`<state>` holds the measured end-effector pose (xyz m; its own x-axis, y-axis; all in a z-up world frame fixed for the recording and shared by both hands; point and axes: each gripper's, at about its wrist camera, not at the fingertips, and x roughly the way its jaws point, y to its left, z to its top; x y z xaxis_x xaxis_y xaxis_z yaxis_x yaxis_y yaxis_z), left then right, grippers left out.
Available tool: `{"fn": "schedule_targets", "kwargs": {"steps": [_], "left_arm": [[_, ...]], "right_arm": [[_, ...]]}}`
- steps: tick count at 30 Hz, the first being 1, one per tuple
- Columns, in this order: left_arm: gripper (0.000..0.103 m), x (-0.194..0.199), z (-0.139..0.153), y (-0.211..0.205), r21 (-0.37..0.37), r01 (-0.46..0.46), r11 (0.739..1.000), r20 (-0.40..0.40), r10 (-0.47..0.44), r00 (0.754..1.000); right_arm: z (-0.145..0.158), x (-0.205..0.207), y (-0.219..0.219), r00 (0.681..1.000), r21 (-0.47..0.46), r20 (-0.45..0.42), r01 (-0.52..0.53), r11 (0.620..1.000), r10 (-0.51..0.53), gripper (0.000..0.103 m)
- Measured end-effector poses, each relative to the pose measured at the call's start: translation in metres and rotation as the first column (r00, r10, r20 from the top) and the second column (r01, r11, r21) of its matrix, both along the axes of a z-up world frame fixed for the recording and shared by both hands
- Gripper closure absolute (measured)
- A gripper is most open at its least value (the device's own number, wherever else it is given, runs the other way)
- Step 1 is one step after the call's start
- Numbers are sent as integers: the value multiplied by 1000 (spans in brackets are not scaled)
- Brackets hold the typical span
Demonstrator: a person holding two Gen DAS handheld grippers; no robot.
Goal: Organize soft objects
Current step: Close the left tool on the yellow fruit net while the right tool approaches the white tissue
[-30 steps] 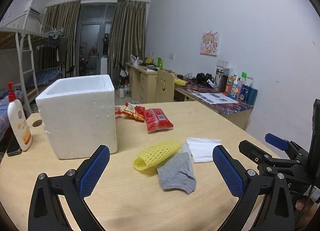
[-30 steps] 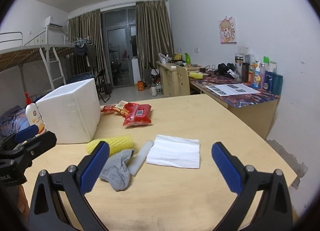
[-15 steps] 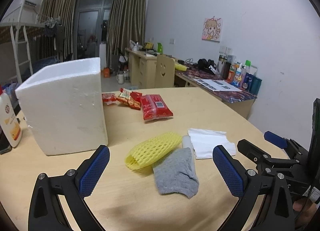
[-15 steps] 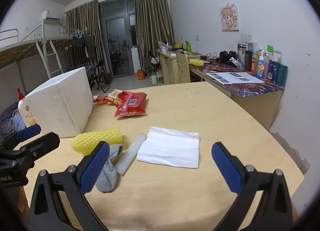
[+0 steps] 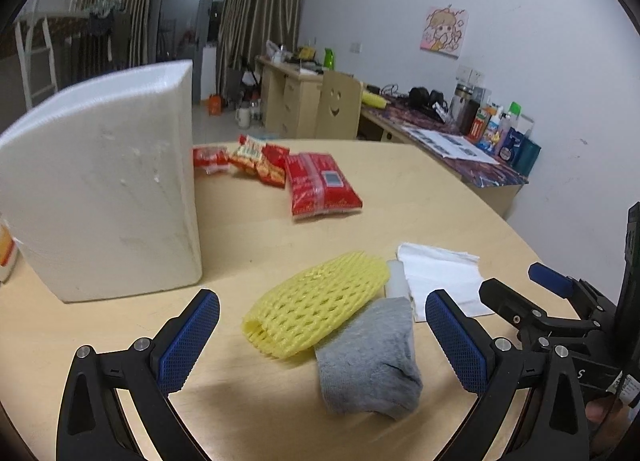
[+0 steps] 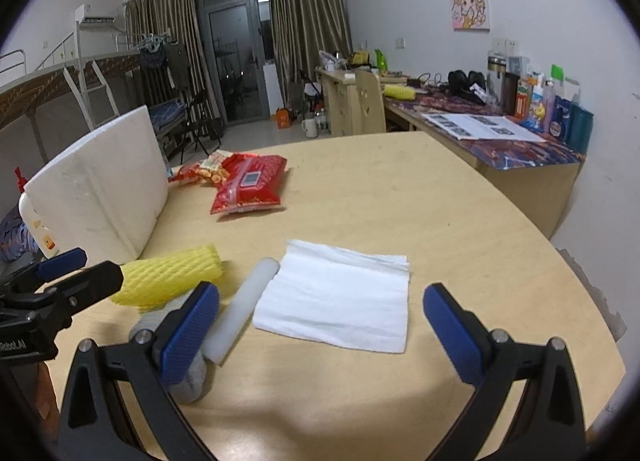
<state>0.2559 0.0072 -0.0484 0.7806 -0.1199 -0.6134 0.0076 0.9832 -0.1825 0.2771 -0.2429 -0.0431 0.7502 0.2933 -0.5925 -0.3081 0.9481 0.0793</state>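
Observation:
A yellow foam net sleeve (image 5: 318,303) lies on the wooden table (image 5: 260,229), with a grey sock (image 5: 370,365) just in front of it, a white foam tube (image 6: 244,311) and a white tissue (image 6: 336,297) to the right. My left gripper (image 5: 322,337) is open and empty, low over the sleeve and sock. My right gripper (image 6: 320,329) is open and empty, just before the tissue and tube; its left finger hides part of the sock (image 6: 188,385). The sleeve also shows in the right wrist view (image 6: 168,279).
A white foam box (image 5: 104,185) stands at the left, with a lotion bottle (image 6: 36,221) behind it. Red snack packs (image 5: 320,185) lie mid-table. A cluttered desk (image 6: 500,137) runs along the right wall. The table edge curves at right.
Both grippers have moved forward and lower toward the soft items, which now look larger and closer. Both stay open. Nothing on the table has moved.

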Motion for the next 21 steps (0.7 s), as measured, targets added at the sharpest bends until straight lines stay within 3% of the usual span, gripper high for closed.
{"fn": "schedule_targets", "kwargs": {"steps": [8,12,21], "left_arm": [[17,18,-17,3,-18,11,1000,-68,-12,998],[19,22,-24,3,-18,8,1000,-93,-10,996],[53,30,-38,4,-7,13,1000,-156,-14,988]], "right_arm": [[-5,14,0,998,-7,-56,-23,1000,22,0],[-7,19,0,997,-6,-75,-24,1000,24,0],[-16,30,-2,993,-31,-113,-21,999,17,0]]}}
